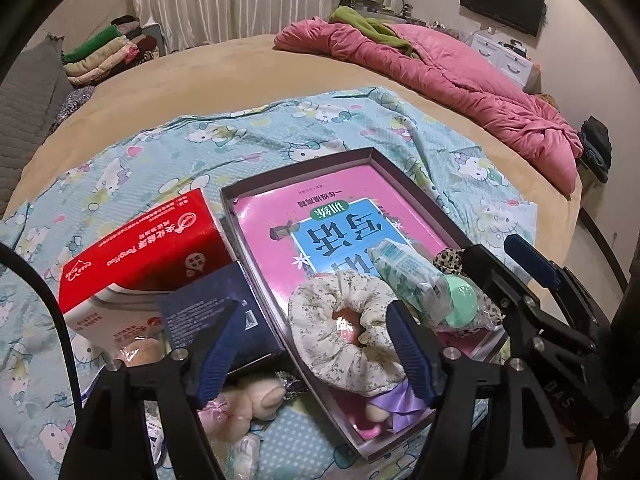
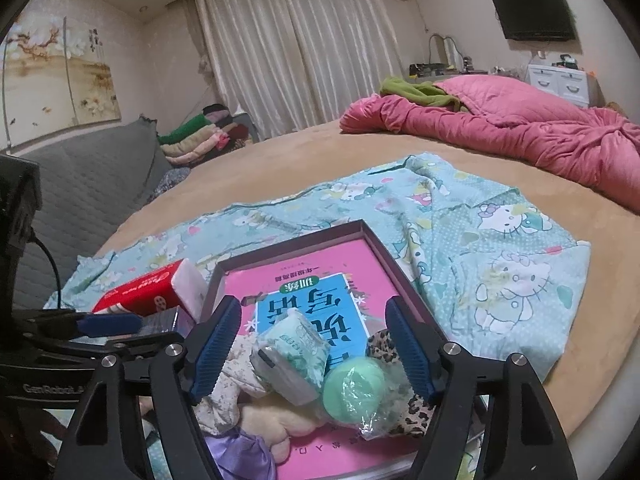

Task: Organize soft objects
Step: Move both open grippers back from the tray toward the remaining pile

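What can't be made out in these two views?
- Plush toy: left wrist view, mostly hidden behind the left gripper; right wrist view, under the floral scrunchie.
- Tray near corner: right wrist view, cut off by the bottom edge.
- Dark blue box print: too small to read.

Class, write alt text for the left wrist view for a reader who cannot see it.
An open left gripper hovers over a floral scrunchie in a shallow box lined with a pink book, beside a tissue pack and green ball. The box sits on a cartoon-print sheet on a bed.
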Tool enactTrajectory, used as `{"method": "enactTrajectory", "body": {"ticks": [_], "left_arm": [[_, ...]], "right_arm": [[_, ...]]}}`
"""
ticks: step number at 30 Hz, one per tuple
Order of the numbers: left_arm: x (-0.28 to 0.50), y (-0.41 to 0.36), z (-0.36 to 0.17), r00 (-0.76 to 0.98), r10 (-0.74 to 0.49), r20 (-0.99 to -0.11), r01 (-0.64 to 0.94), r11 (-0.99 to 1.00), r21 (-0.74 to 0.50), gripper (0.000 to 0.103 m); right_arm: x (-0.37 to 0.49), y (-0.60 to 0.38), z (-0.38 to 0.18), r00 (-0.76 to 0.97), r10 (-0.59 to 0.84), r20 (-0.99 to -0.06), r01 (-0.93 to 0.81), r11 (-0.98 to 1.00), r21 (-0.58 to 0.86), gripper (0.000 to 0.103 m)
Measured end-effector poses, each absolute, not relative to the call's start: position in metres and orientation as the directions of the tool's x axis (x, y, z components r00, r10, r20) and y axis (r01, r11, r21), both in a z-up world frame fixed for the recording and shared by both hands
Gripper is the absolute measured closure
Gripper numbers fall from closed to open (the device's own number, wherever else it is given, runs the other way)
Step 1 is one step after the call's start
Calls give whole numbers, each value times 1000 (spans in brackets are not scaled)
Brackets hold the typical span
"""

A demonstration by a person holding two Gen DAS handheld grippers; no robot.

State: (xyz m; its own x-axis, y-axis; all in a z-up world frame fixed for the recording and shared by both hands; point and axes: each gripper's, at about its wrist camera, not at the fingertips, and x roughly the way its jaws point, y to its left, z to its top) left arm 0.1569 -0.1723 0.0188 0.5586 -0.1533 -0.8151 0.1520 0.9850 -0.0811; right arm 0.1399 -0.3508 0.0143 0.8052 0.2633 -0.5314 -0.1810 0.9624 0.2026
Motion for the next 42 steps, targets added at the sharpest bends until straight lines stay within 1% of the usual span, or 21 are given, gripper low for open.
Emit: {"method": "enactTrajectory", "body": {"ticks": [11, 13, 15, 28, 34, 42], "left_arm": [[146, -155, 27, 581, -127, -804, 115, 991, -74, 25], [143, -152, 27, 582, -127, -803, 110, 991, -77, 21], [139, -150, 28, 586, -122, -801, 106, 992, -73, 20], [115, -121, 46, 624, -87, -776, 69, 996, -57, 20], [103, -102, 51, 634, -77, -770, 42, 997, -65, 20], [90, -70, 57, 640, -42, -767, -16, 998, -68, 20]], "right_arm": [[134, -343, 20, 816, 259, -516, -203, 966, 162, 23], [132, -340, 21, 819, 255, -514, -206, 967, 151, 23], [130, -338, 23, 823, 251, -509, -207, 968, 143, 23], [116, -323, 39, 819, 273, -504, -210, 961, 180, 22], [105, -303, 54, 815, 315, -487, -254, 948, 189, 21], [94, -274, 66, 790, 356, -499, -306, 935, 182, 21]]}}
